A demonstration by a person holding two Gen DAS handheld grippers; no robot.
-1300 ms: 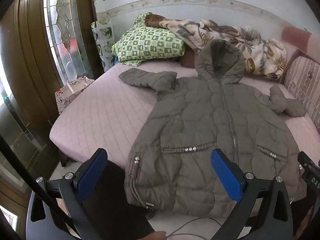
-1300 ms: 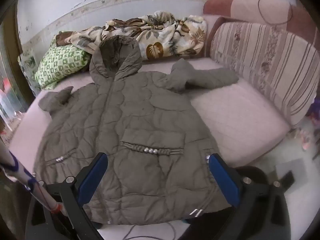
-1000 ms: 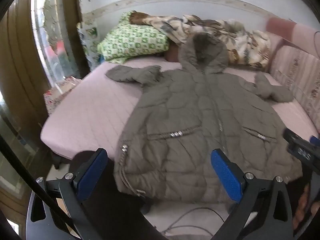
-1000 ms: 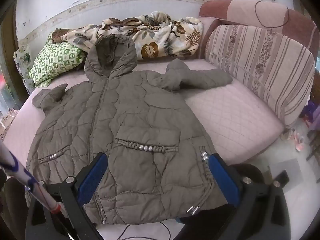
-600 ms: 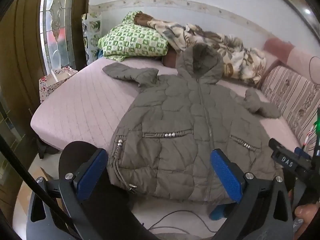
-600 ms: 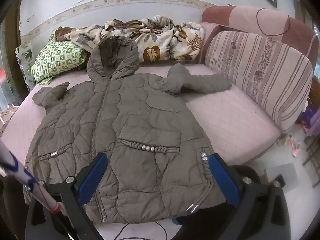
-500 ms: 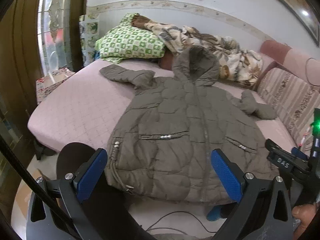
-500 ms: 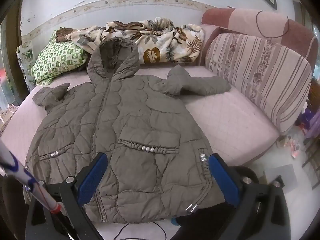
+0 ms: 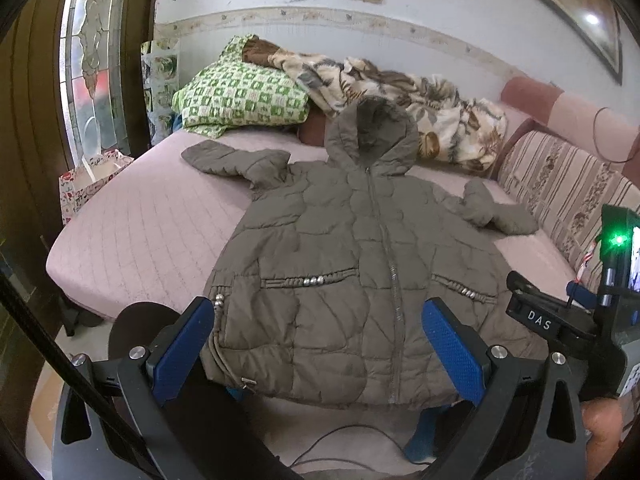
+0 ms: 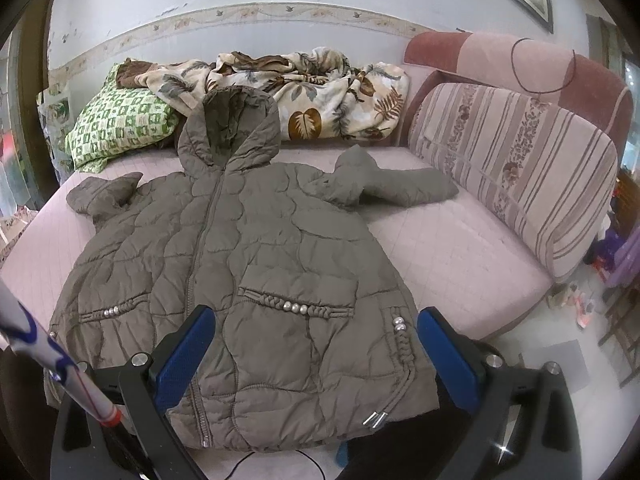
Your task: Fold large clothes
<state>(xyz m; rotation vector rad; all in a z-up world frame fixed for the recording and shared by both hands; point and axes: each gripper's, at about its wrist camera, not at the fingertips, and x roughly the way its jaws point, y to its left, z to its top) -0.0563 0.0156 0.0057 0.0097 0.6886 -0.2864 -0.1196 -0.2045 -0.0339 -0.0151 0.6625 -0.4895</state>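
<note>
A large olive-grey quilted hooded jacket (image 9: 352,256) lies flat, front up and zipped, on a pink quilted bed (image 9: 152,232). Its hood points to the wall and both sleeves are spread out. Its hem hangs over the near bed edge. It also shows in the right wrist view (image 10: 256,264). My left gripper (image 9: 320,340) is open and empty, held in the air short of the hem. My right gripper (image 10: 316,348) is open and empty, above the hem's right half. The right gripper's body (image 9: 560,320) shows at the right of the left wrist view.
A green checked pillow (image 9: 244,96) and a leaf-print blanket (image 10: 320,88) lie at the bed's far side. A striped sofa back (image 10: 516,168) stands on the right. A wooden door with glass (image 9: 80,80) is at the left. A cable (image 9: 340,444) runs on the floor below the hem.
Both grippers have drawn back and risen a little, so more of the jacket and wall shows. The jacket has not moved. Both stay open.
</note>
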